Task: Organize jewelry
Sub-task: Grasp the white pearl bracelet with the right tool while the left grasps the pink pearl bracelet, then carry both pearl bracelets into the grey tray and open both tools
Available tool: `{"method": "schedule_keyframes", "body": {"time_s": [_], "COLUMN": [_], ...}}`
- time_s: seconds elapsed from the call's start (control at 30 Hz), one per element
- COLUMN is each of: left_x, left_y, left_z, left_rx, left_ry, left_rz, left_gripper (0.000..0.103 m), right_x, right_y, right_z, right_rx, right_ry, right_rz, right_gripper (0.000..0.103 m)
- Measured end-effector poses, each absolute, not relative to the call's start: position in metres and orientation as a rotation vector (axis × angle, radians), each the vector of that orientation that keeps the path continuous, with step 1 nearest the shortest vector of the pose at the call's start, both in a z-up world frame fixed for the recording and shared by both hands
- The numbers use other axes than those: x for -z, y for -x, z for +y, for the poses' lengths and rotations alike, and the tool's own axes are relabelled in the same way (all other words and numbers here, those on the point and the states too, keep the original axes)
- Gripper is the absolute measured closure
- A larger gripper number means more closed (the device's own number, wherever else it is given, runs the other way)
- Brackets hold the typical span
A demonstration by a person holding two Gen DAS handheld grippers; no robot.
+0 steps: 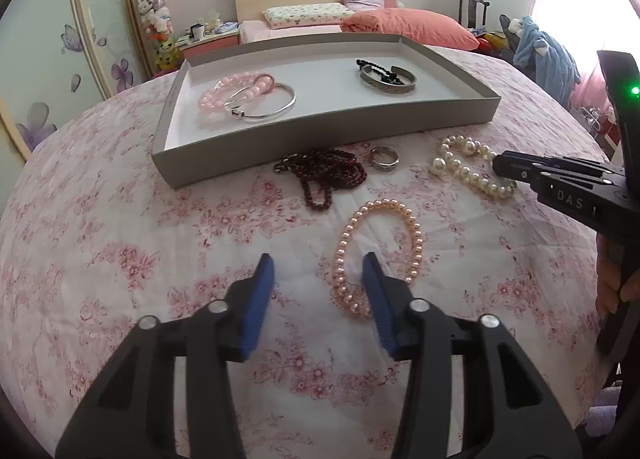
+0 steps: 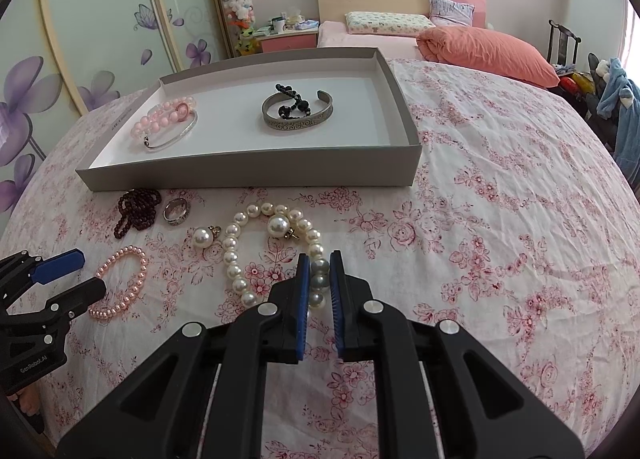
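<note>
2 grippers, right gripper (image 2: 319,259) clamping white pearl bracelet (image 2: 240,255), left gripper (image 1: 318,265) released

This is a bedroom at home: a bed (image 2: 400,25) with pillows at 12 o'clock, a flowery wardrobe (image 2: 80,39) at 10 o'clock.

Tray (image 2: 248,173) lay on bed (image 2: 500,219), upper centre of frame; two bracelet piles inside. Before tray: bead strand (image 2: 136,211), ring (image 2: 176,211), pearl strands.
</note>
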State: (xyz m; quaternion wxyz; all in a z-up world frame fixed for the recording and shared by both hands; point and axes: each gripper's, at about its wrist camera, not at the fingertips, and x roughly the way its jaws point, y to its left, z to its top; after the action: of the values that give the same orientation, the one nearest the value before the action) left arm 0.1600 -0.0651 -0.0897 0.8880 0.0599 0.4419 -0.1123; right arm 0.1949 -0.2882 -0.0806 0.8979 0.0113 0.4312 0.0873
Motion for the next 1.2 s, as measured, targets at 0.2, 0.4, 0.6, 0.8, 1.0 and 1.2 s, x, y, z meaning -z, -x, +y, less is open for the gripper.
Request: {"method": "schedule_keyframes", "body": {"time_s": [0.2,0.4,0.6,0.8,1.0,1.2], "left_x": [0.09,0.089,0.073,0.057,0.047,0.044], "left_y": [-0.154,-0.158,-0.161,-0.163,-0.159,-0.155], "left_z": [-0.077,-0.071,-0.06,-0.056,-0.058,-0.056], "left_rx": [0.258,0.262,0.298,0.333,0.368,0.374], "left_ry": [-0.195,-0.178,-0.093,-0.025,0.003,0.02], "left_rz": [0.898,0.895,0.847,0.79,0.753,0.737], "left_gripper": [0.093,0.096,0.097,0.097,0.097,0.097], "right_x": [0.081,0.079,0.057,0.034,0.028,0.027], "right_y": [-0.194,-0.195,-0.195,-0.195,-0.196,-0.188], "right_z": [-0.287,-0.29,-0.292,-0.279,-0.267,-0.266], "right_rx": [-0.177,-0.181,-0.216,-0.286,-0.337,-0.361], "right_ry": [-0.013,-0.037,-0.09,-0.121,-0.136,-0.158], "right_rz": [0.892,0.884,0.798,0.71,0.677,0.668], "right_gripper": [0.092,0.093,0.093,0.093,0.093,0.093]}}
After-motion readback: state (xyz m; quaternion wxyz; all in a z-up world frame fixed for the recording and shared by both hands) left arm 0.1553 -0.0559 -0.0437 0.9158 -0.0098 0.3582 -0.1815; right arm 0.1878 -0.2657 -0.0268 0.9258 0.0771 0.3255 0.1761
